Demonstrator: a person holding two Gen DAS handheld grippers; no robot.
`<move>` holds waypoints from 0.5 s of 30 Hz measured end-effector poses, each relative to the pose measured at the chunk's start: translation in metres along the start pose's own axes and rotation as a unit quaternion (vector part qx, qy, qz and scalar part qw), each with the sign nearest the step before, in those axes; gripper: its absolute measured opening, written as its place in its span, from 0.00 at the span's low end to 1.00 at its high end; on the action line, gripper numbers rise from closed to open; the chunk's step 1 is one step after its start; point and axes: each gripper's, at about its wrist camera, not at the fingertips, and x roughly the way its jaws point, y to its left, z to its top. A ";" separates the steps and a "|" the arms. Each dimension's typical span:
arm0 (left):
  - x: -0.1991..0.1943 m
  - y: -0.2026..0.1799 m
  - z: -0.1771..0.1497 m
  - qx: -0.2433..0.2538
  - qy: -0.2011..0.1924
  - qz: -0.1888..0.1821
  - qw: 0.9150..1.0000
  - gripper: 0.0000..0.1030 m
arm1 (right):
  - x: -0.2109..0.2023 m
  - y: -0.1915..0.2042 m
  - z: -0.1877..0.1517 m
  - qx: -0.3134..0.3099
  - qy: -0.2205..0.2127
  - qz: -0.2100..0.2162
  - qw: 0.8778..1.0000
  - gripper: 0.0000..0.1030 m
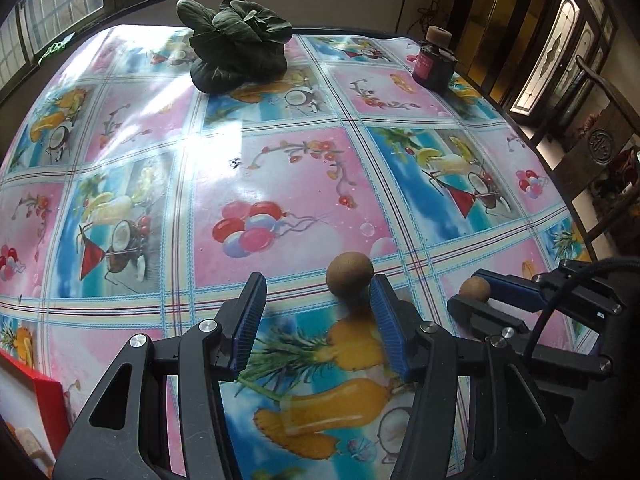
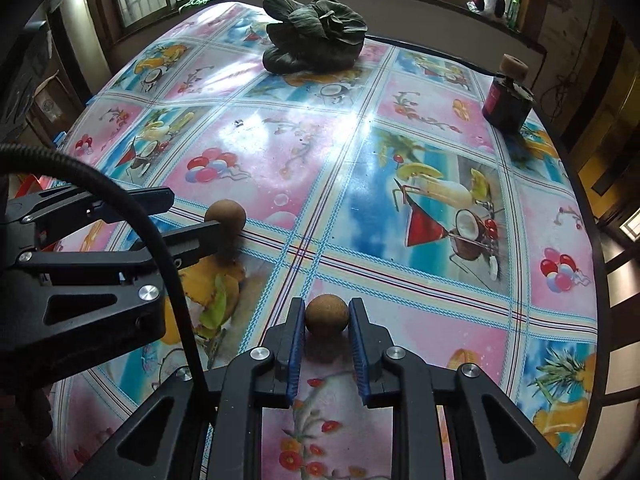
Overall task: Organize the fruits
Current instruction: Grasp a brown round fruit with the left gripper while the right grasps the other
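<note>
Fruits here are two small brown round ones, both near the tabletop's near edge, on a glossy printed tablecloth point(image 1: 280, 168). Going from big to small: the tablecloth covers the whole tabletop; a dark leafy vegetable point(image 1: 236, 46) sits by the far edge under the windows; a dark jar with a cork stopper point(image 1: 434, 62) stands towards the far right corner; a red box point(image 1: 48, 408) shows at the near left edge.

The left gripper point(image 1: 316, 308) hangs partly open with nothing between its pads. One brown fruit point(image 1: 350, 276) rests on the cloth just ahead of the right-hand finger's tip, outside the gap, seemingly touching that tip. The right gripper point(image 2: 326, 332) is closed down on the second brown fruit point(image 2: 326, 316), its blue pads point(image 2: 297, 340) pressing either side, right at the fingertips.

Judging by this, the step in hand is securing one fruit in each gripper. The right grip sits far out on the tips, so a slow lift would be wise; a round, hard fruit can squirt out forwards. For the left, the fingers need shifting sideways so the fruit lies centred between them, then lowering until the pads bracket its widest part before closing. Nudging it with the fingertip risks rolling it along the slick cloth. Where the fruits should end up is not apparent; the red box is a guess.
</note>
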 end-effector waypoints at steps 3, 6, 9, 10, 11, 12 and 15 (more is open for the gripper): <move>0.008 -0.003 0.004 0.000 0.005 -0.014 1.000 0.52 | -0.001 0.000 0.001 0.002 0.000 0.004 1.000 0.21; 0.008 -0.003 0.005 0.003 -0.006 -0.012 1.000 0.23 | -0.001 0.002 0.001 0.002 0.001 0.004 1.000 0.21; 0.005 0.000 0.001 0.004 -0.001 -0.019 1.000 0.23 | -0.002 0.005 0.000 0.002 0.001 0.007 1.000 0.21; 0.002 0.001 -0.002 0.006 0.000 -0.017 1.000 0.23 | -0.003 0.006 0.000 0.002 0.001 0.008 1.000 0.21; 0.001 0.002 -0.005 0.006 0.000 -0.013 1.000 0.23 | -0.005 0.008 -0.001 0.001 0.000 0.010 1.000 0.21; -0.002 0.004 -0.009 0.005 0.001 -0.010 1.000 0.23 | -0.007 0.010 0.000 0.001 -0.002 0.010 1.000 0.21; -0.014 0.012 -0.022 0.002 -0.002 0.007 1.000 0.23 | -0.016 0.018 0.000 0.001 -0.009 0.018 1.000 0.21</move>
